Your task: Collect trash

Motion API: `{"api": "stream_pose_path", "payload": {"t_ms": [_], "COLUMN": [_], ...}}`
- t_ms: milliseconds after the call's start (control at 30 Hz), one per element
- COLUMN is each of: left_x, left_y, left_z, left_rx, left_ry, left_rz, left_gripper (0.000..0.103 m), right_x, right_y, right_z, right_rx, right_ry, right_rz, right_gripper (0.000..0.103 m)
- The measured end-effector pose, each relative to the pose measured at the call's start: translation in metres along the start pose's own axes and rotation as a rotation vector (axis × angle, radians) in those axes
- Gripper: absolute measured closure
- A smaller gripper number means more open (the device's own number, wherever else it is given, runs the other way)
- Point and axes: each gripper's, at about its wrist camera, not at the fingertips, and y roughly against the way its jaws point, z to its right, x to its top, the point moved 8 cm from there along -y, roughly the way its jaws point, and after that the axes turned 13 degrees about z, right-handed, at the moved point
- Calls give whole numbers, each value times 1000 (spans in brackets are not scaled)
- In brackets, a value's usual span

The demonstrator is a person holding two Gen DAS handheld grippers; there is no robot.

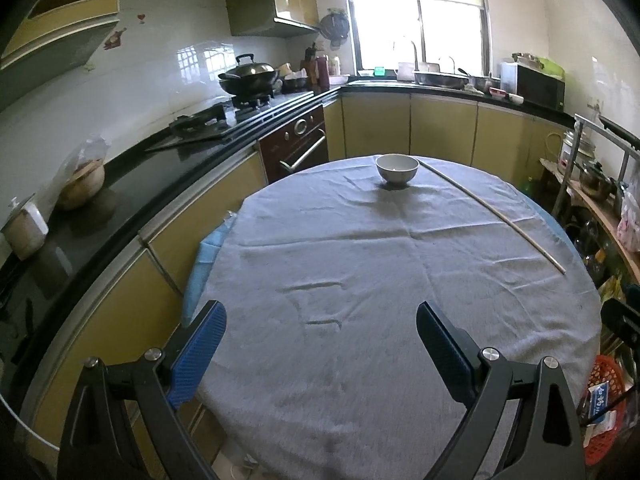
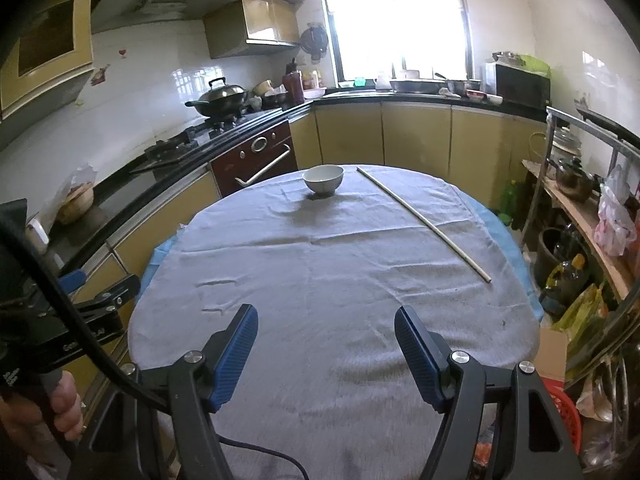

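A round table draped in grey cloth (image 1: 360, 280) is seen; a white ceramic bowl (image 1: 397, 169) and a thin wooden stick (image 1: 492, 216) are laid apart on it. The left gripper (image 1: 320, 320) and right gripper (image 2: 325, 322) are held released, nothing grasped.

Near edge of the round grey-clothed table (image 1: 400, 280) is cut off by the frame bottom in both views. Contents of the white ceramic bowl (image 1: 397, 168) are hidden by its rim. The red plastic basket (image 2: 568, 412) is partly hidden. Panes of the bright window (image 2: 396, 16) are overexposed.
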Motion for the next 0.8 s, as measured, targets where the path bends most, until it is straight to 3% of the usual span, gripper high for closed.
{"api": "stream_pose_path", "payload": {"t_ms": [267, 800], "left_x": [0, -10], "left_y": [-17, -13], "left_z": [4, -9], "left_rx": [-14, -30], "left_ry": [-6, 15], "left_rz": [-25, -12], "left_gripper": [7, 7], "right_x": [2, -15], "right_y": [-15, -17], "right_z": [2, -24], "right_rx": [-6, 18], "right_ry": [-11, -20], "right_rz": [-11, -34], "right_gripper": [29, 29]}}
